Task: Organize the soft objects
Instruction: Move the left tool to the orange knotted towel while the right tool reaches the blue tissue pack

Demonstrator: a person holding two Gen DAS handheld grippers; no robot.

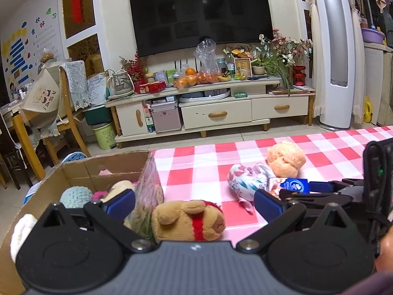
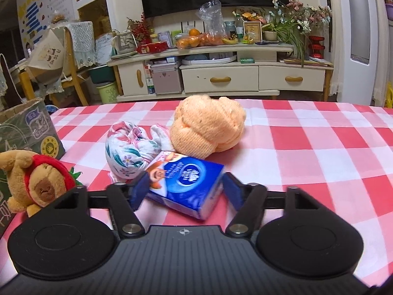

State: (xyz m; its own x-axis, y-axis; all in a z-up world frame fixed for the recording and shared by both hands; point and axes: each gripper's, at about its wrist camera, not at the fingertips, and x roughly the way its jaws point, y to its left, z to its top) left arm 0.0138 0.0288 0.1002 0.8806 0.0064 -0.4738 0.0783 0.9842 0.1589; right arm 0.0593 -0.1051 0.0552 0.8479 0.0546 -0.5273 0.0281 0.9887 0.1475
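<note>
At the far left, a cardboard box [image 1: 81, 172] stands on the red-and-white checked surface [image 1: 196, 169], already holding a pale blue fuzzy ball [image 1: 75, 196], something pink and a cream soft piece. The left tongs [image 1: 194, 200] are spread wide; one blue pad sits over the box's right wall, the other out over the checked cloth. Between them, just outside the box, lies a brown plush bear with a red band [image 1: 189, 221], on its side and untouched by either pad. Further right, a floral cloth bundle [image 2: 127, 152] rests on the surface, touching an orange knitted bundle [image 2: 208, 129] behind it. In front of these two lies a blue tissue pack [image 2: 189, 184], tilted. The right tongs [image 2: 181, 193] are around this pack, with a blue pad at each end; whether the pads are pressing it or only standing alongside I cannot tell.
</note>
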